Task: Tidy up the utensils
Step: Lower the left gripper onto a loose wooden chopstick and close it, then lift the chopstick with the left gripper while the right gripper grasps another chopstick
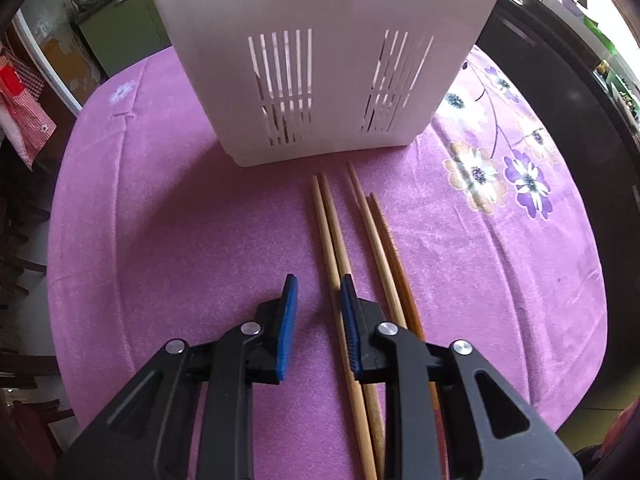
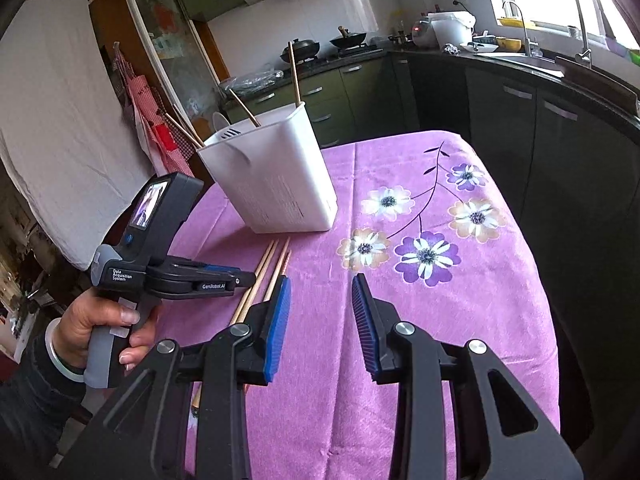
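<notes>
Several wooden chopsticks (image 1: 372, 240) lie side by side on the purple cloth, tips toward a white slotted utensil holder (image 1: 320, 80). My left gripper (image 1: 319, 280) points steeply down over them. Its blue pads (image 1: 289, 308) stand a little apart, and the leftmost chopstick runs between them close to the right pad, without being pressed. In the right wrist view the holder (image 2: 276, 184) stands upright with a few chopsticks (image 2: 295, 76) and a white spoon (image 2: 220, 120) in it. My right gripper (image 2: 322, 280) hovers open over bare cloth, right of the lying chopsticks (image 2: 266, 268). A hand (image 2: 92, 320) holds the left gripper (image 2: 244, 280).
The table wears a purple flowered cloth (image 2: 428, 256) and ends close on the right. Dark kitchen cabinets (image 2: 560, 140), a sink with taps (image 2: 520, 56) and a stove with pans (image 2: 320, 46) lie beyond. A white cloth (image 2: 60, 120) hangs at the left.
</notes>
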